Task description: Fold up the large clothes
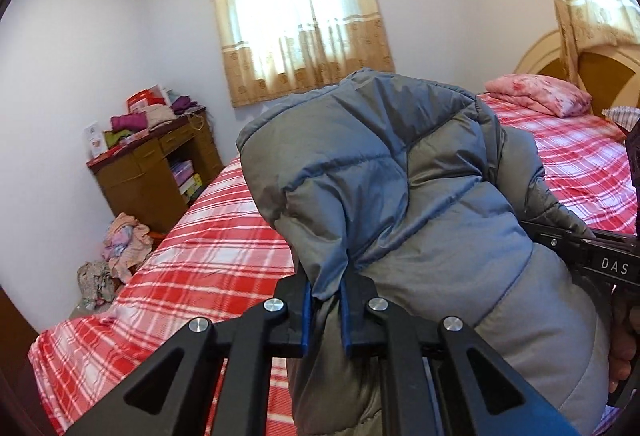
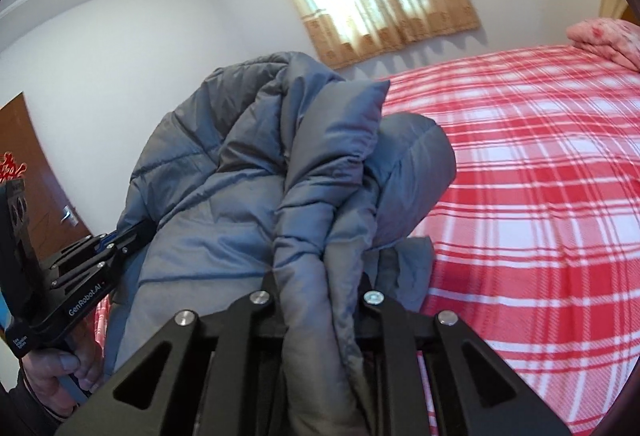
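Grey puffer jacket (image 1: 384,172), quilted and bulky, held up above the red plaid bed (image 1: 208,248), not yet laid flat. Left hand-held gripper (image 1: 326,310) clamped on a bunched fold of its fabric; right hand-held gripper (image 2: 320,300) likewise closed tight on a thick gathered edge. Likely light for its bulk, soft and springy, with a slick shell prone to sliding out of a thin pinch. Best gripped at seams, hem or shoulder edges, taking plenty of padding between the pads.
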